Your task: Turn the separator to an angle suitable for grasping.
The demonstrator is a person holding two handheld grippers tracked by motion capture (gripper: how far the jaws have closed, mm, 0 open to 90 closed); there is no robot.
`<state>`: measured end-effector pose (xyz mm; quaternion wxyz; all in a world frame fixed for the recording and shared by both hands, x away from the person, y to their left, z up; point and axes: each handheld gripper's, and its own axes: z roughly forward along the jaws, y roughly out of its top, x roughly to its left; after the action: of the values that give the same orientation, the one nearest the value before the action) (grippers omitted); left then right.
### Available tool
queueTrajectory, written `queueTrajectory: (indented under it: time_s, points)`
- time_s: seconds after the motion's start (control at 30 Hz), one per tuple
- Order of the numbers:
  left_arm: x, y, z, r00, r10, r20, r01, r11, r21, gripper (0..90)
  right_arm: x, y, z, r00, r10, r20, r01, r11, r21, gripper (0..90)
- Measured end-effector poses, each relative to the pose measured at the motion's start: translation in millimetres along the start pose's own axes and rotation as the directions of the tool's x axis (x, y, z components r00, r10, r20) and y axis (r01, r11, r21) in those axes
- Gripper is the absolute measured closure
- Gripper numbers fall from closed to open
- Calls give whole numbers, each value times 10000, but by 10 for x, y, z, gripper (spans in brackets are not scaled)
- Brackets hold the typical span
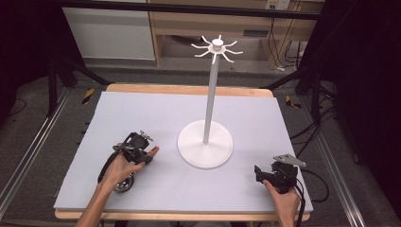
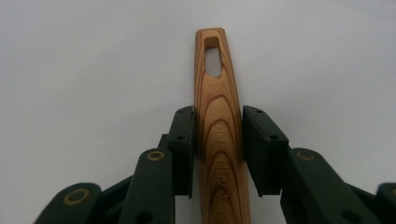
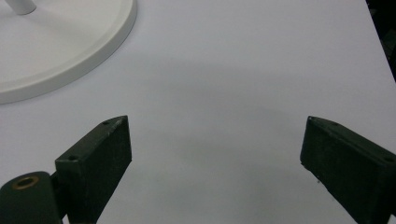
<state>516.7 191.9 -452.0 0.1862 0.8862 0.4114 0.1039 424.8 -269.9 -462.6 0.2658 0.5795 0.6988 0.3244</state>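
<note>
left gripper: jaws clamped on wooden handle | handle runs straight out past the fingertips, slotted end farthest | right gripper: jaws wide apart, nothing between

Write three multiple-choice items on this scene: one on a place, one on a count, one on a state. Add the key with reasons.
1. Where does the white stand sit on the table?
A. near the middle
B. at the far left corner
C. off the near edge

2. How many slots pierce the tip of the wooden handle?
A. none
B. one
C. three

3. How stand the jaws of the right tool?
A. clamped on the handle
B. shut on nothing
C. wide apart, nothing between

Key: A, its round base lies mid-table between both hands; B, a single long hole shows near the tip; C, bare table shows between the jaws.
</note>
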Motion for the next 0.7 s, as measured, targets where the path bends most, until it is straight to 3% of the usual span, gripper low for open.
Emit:
queueTrajectory:
  time_s: [0.3, 0.53, 0.7]
  points:
    - [-6, 66, 7, 9995, -318, -79, 321, 9986, 419, 672, 2, 0, 21, 9999, -118, -77, 119, 9999, 118, 92]
    - [12, 70, 2, 9994, -355, -27, 356, 9985, 428, 674, 4, -4, 32, 9999, 6, -156, -2, 9996, 276, 92]
    - [8, 54, -9, 9991, -420, -72, 422, 9990, 169, 675, -12, -14, 27, 9997, 148, -185, -143, 9995, 286, 92]
